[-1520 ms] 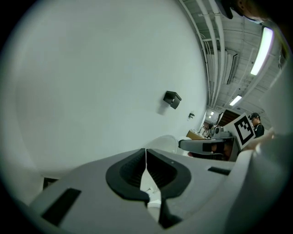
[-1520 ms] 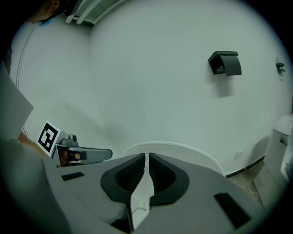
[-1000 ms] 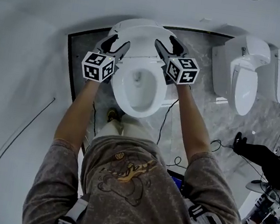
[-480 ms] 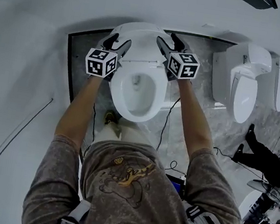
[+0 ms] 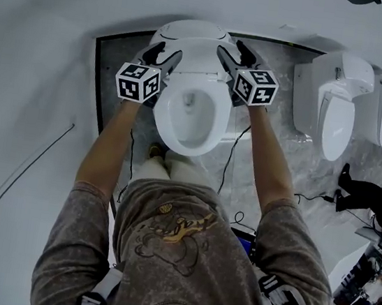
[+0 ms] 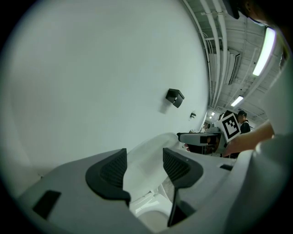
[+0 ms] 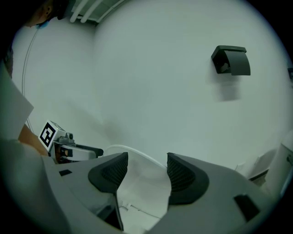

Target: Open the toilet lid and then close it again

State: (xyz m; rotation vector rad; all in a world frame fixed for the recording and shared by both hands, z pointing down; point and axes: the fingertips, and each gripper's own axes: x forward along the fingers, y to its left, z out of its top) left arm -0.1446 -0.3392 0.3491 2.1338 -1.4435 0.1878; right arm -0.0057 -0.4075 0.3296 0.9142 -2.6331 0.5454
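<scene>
behind the bowl (image 5: 189,123), white toilet lid (image 5: 190,32) stands raised.

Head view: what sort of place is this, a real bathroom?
Likely a showroom or test lab, not a home bathroom: the white open-lidded toilet stands beside a second white toilet on one grey marbled floor, with black cables trailing over it.

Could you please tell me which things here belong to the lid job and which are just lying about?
In the job: toilet lid, toilet bowl, left gripper, right gripper.
Lying about: neighbouring toilet, floor cable, black wall box.
</scene>
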